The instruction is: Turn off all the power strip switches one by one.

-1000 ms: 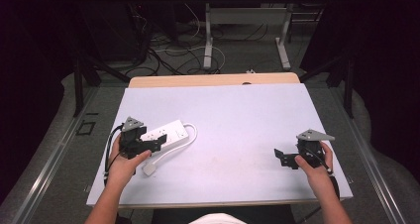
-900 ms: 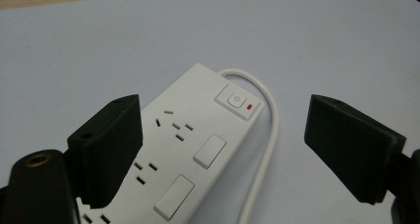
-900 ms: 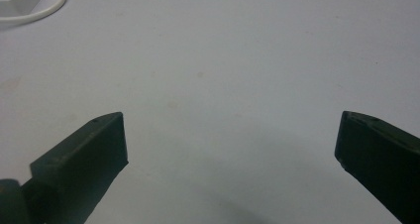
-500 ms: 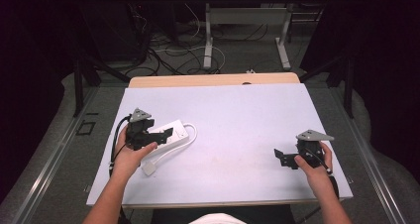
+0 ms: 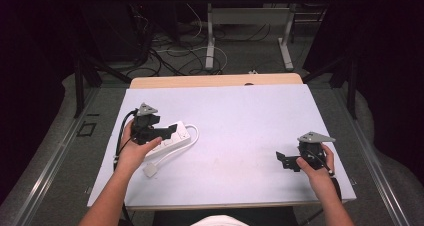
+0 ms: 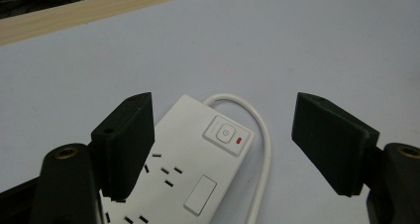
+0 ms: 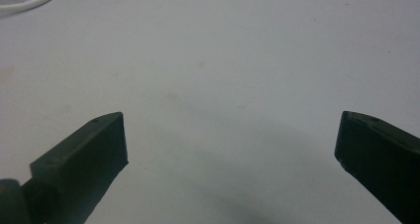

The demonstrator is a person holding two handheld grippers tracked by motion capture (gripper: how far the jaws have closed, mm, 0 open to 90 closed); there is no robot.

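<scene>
Two grippers at work: my left gripper, jaws just narrowing yet gripping nothing, hovers over the white power strip at the table's left; my right gripper waits wide open, empty. I'd straddle the strip's body squarely before closing.

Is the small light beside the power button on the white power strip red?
Yes, in the left gripper view the small light next to the button on the power strip shows red.

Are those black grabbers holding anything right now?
No. The left gripper has open jaws over the white power strip without pinching it. The right gripper is open above bare table.
</scene>
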